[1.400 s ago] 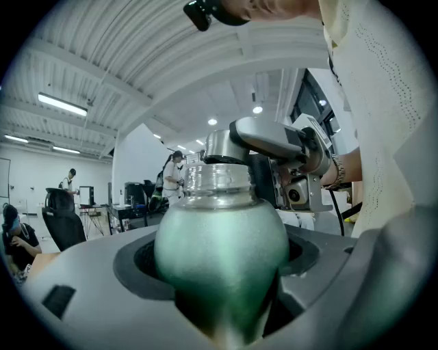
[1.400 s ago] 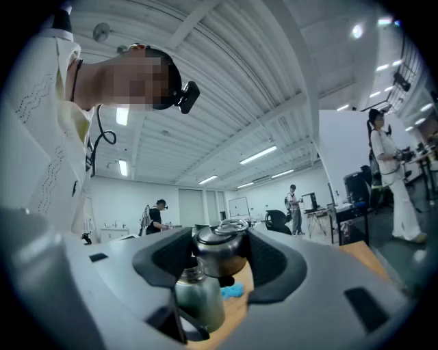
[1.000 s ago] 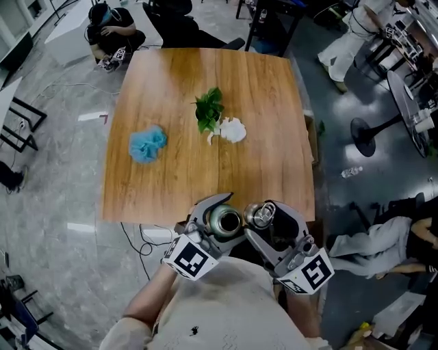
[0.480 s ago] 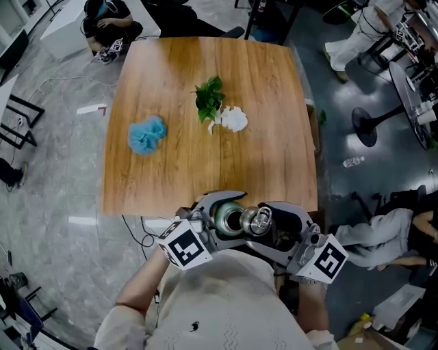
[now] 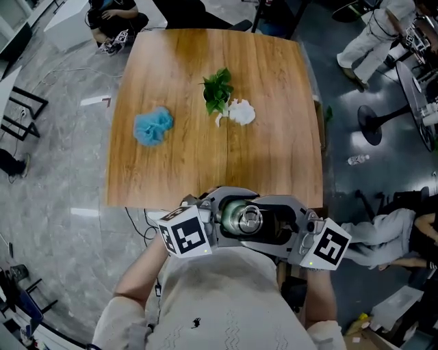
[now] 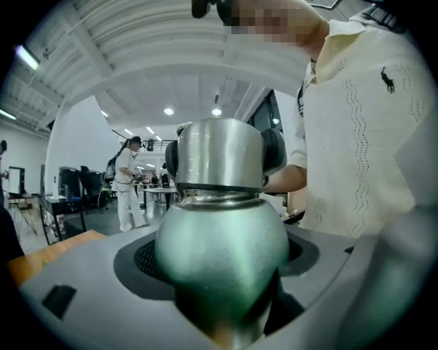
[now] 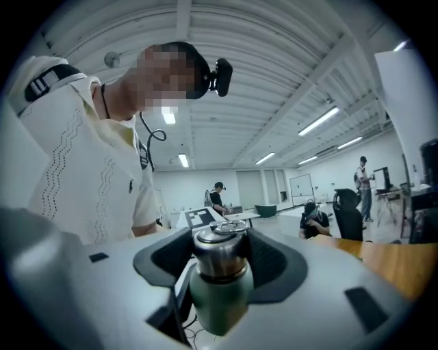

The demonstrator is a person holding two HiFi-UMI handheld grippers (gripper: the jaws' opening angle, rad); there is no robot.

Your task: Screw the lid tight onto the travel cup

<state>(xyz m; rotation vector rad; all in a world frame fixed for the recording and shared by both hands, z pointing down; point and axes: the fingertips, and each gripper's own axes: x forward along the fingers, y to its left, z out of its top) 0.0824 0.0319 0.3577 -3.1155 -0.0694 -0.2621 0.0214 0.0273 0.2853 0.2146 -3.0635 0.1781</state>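
The green travel cup (image 5: 230,217) is held in the air below the table's near edge, close to the person's chest. My left gripper (image 5: 229,216) is shut on the cup's body (image 6: 220,246). The steel lid (image 5: 250,219) sits on the cup's mouth, and my right gripper (image 5: 253,220) is shut on it. In the left gripper view, the lid (image 6: 219,154) tops the cup with the right gripper's dark pads (image 6: 274,150) on both sides. The right gripper view shows the lid (image 7: 219,251) between its pads, above the green body (image 7: 217,301).
On the wooden table (image 5: 274,157) lie a blue fluffy bundle (image 5: 152,126), a green leafy sprig (image 5: 219,89) and a white crumpled piece (image 5: 241,111). A person crouches past the far left corner (image 5: 109,17). Chairs and another person stand to the right.
The two grippers have closed in on each other. The lid moved left from beside the cup onto its mouth, and both drew slightly toward the person's body.
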